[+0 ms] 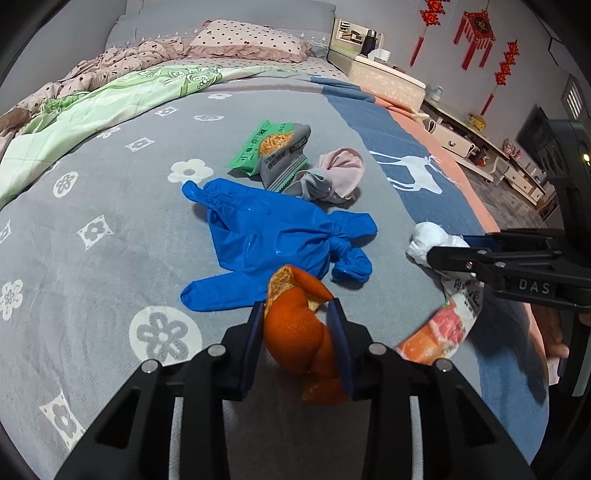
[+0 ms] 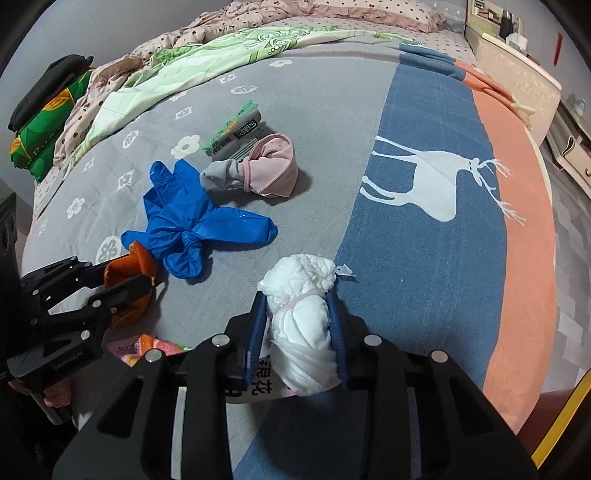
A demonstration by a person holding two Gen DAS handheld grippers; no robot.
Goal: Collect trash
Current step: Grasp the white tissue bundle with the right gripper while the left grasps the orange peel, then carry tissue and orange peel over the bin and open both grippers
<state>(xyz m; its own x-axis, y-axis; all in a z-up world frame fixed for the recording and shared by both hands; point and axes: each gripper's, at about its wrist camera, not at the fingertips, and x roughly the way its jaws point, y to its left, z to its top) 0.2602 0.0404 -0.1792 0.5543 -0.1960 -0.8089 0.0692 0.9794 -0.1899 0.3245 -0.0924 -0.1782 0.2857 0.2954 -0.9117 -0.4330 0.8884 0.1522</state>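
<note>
Left tongs [image 1: 297,325] clamp the orange peel [image 1: 295,332]; right tongs [image 2: 297,317] clamp the white wad [image 2: 303,332]; blue glove [image 1: 266,236] lies mid-bed [image 1: 110,221].

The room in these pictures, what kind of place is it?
Most likely a bedroom in a home: a wide bed with a grey flowered blanket, a spotted pillow at its head, and low drawer cabinets along the wall hung with red ornaments.

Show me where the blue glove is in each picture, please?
Left wrist view: the blue glove lies in the middle, just beyond the orange peel.
Right wrist view: the blue glove lies left of centre, up and left of the white wad.
Shared landmark: the pink and grey cloth beside it.
</note>
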